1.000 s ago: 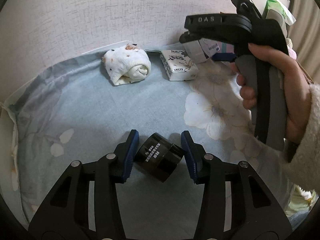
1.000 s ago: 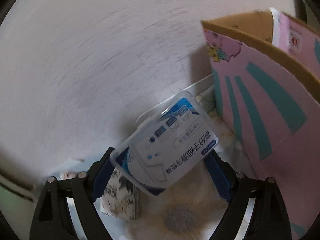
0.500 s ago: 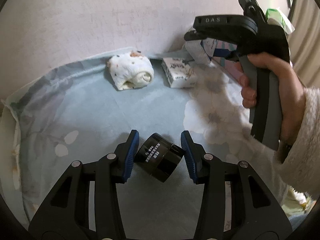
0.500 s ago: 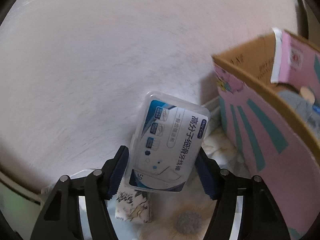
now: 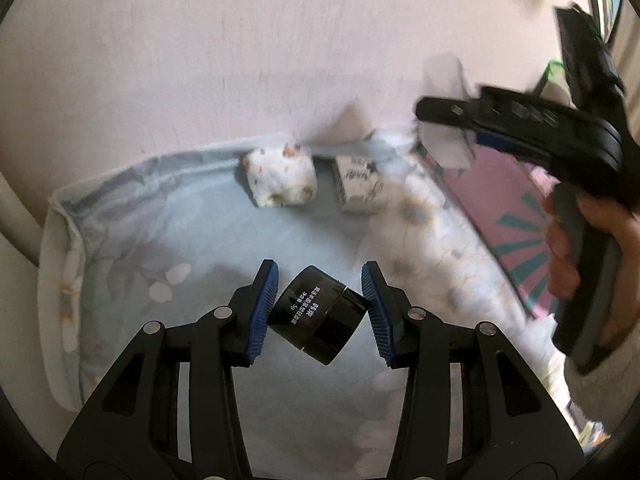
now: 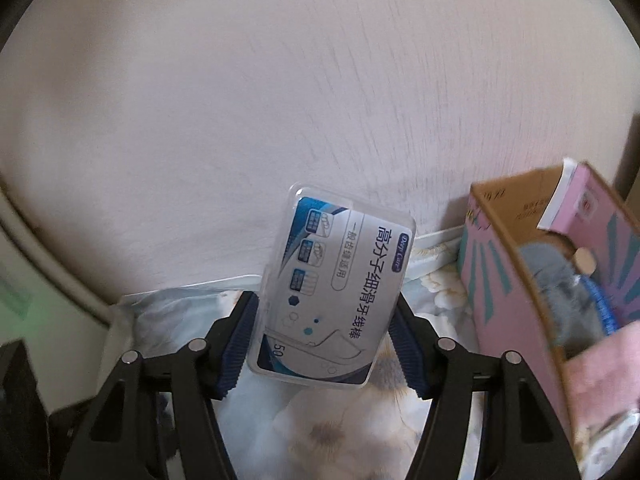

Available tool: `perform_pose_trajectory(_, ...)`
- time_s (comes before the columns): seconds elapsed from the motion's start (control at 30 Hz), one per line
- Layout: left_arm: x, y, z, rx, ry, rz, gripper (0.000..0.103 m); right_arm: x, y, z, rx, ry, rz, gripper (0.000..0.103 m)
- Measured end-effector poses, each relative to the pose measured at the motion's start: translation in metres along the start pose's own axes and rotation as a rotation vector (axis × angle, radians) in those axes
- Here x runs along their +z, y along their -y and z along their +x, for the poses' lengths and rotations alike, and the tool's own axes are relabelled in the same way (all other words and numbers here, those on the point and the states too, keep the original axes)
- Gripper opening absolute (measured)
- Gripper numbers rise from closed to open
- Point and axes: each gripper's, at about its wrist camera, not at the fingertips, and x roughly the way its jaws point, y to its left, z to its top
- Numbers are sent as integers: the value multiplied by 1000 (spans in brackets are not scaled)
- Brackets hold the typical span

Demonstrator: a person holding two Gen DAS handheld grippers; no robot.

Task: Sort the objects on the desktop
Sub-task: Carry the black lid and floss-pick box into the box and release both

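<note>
Beside the pink cardboard box (image 6: 516, 280), which serves as our landmark, we have both claws loaded and off the tabletop (image 5: 192, 240). Our right claw (image 6: 324, 316) is clenched on a clear floss-pick case (image 6: 332, 292), its pads pressing the case's two long edges, and the case hangs just left of the box's near wall, level with its open top. Our left claw (image 5: 318, 312) grips a black jar (image 5: 320, 314) by its sides, tilted with the lid end toward the right pad; it sits well away from the box, out over the flowered cloth.

Still lying on the cloth, farther from the box along the wall, are a rolled white cloth (image 5: 280, 178) and a small tissue pack (image 5: 358, 184) just beside it (the pack is the nearer of the two to the box).

We judge the step in hand to be the carry: two things are picked and neither is yet stowed. The box already holds something grey and blue, so it looks like the collecting place. The next move, as we read it, calls for swinging the case over the cardboard rim before letting go, clear of the wall so it does not catch. The jar would follow, and its slanted seat between the pads asks for a steady wrist.
</note>
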Motion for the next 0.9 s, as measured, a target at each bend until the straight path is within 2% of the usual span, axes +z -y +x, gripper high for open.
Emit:
perform_pose_trajectory(0.27, 39, 36, -28, -35, 43, -1, 40, 28, 17, -70, 33, -45, -52, 60)
perform_pose_trajectory(0.4, 59, 61, -33, -52, 63, 33, 40, 45, 30, -102, 8, -33, -85, 60)
perform_pose_trajectory(0.43, 64, 68, -34, -57, 68, 42, 40, 32, 29, -106, 7, -30, -87, 60)
perform_pose_trajectory(0.47, 70, 75, -35, -65, 71, 51, 40, 34, 35, -113, 0, -30, -89, 60)
perform_pose_trajectory(0.7, 107, 125, -31, -124, 86, 98, 40, 58, 86, -139, -59, -60, -128, 60)
perform_pose_trajectory(0.9, 138, 174, -8, -191, 68, 125, 40, 58, 119, -152, -105, -125, -178, 60)
